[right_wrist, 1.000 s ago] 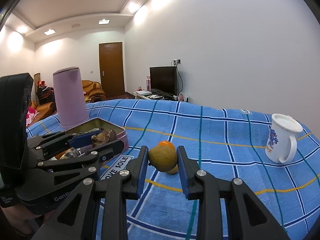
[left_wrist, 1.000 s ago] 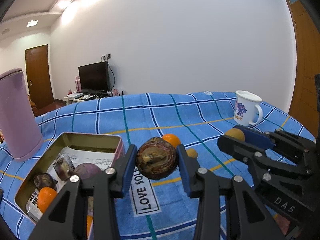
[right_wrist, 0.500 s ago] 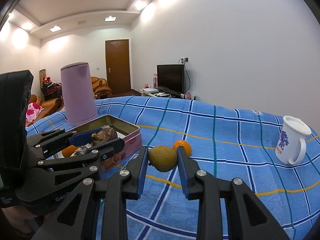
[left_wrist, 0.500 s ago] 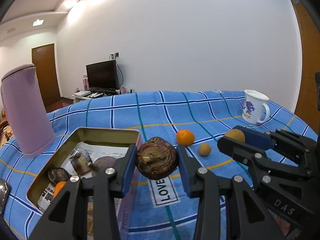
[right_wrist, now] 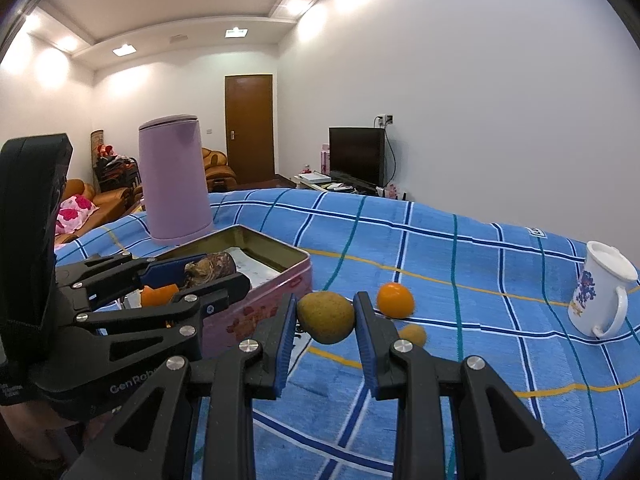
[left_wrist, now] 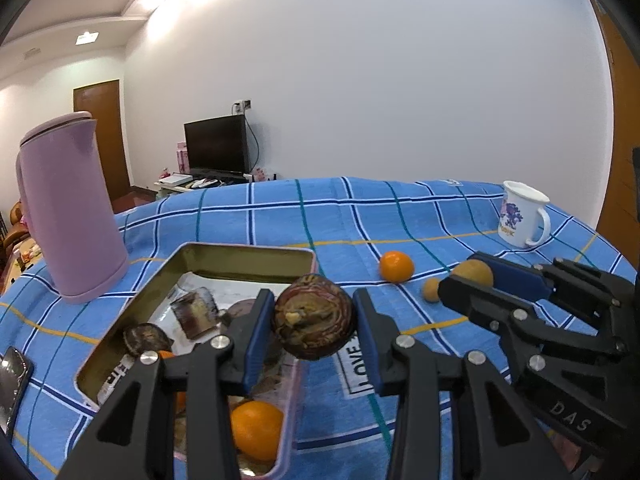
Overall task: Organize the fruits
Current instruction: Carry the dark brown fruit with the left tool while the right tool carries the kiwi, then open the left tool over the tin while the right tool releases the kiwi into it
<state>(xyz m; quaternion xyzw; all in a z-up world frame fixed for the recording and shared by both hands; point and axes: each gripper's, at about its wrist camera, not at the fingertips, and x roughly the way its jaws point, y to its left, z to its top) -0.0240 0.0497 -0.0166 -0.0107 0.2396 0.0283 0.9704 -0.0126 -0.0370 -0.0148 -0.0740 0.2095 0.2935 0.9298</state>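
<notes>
**Both claws loaded over the blue checked cloth**

Here, starting at the far left, a tall lilac jug (left_wrist: 68,216) stood upright on the blue checked cloth (left_wrist: 360,216), with the corner of a dark phone-like slab (left_wrist: 12,384) at the near left edge. Just right of the jug lay the open pink tin (left_wrist: 240,250), gold inside, paper-lined. In it: a dark round fruit (left_wrist: 146,338), a brownish cut piece (left_wrist: 196,312), and an orange (left_wrist: 256,430) at its near end; other contents were hidden behind the claw.

The left gripper (left_wrist: 314,328) was clamped on a mottled brown-purple fruit (left_wrist: 314,322), blue pads pressed to both sides, the fruit held in the air over the tin's right rim. In the right wrist view this same fruit (right_wrist: 210,268) hung above the tin's interior.

Right of the tin, a label on the cloth read "LOVE" (left_wrist: 358,364). Further right, a loose orange (left_wrist: 396,266) sat on the cloth, with a small tan fruit (left_wrist: 431,290) near it, apart from it.

The right gripper (right_wrist: 326,320) was closed on a yellow-green fruit (right_wrist: 326,318), pads touching both flanks, the fruit carried clear of the cloth just right of the tin's pink wall (right_wrist: 256,304).

At the far right a white mug (left_wrist: 522,216) with a purple print stood upright, handle to the right, well apart from the fruits.
</notes>
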